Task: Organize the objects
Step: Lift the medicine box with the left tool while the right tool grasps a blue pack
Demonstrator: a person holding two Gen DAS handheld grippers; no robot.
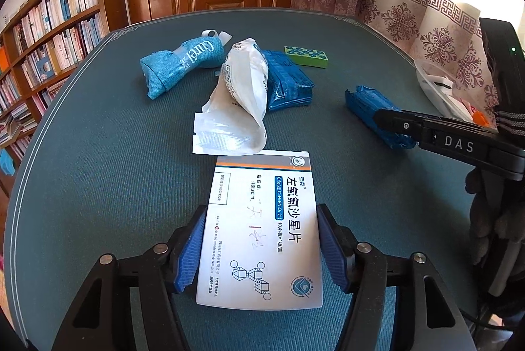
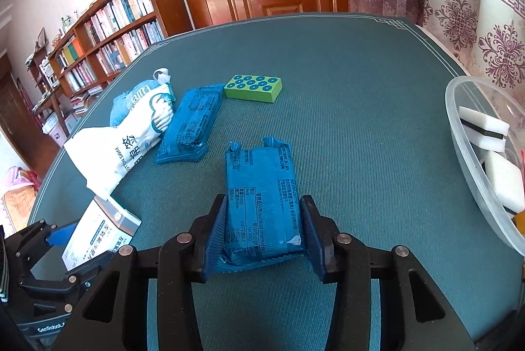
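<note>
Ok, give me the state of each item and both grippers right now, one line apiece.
Left gripper: shut on white medicine box.
Right gripper: shut on blue snack packet.
Second blue packet: lying flat, untouched.
White swab pouch: crumpled, resting against that packet.
Green block: flat, standing apart.
Clear bin: holds white sponges.

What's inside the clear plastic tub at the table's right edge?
The clear plastic tub holds white sponge blocks with a dark layer, stacked, and something orange near its lower rim. The rest runs out of frame, so anything deeper is unseen.
</note>
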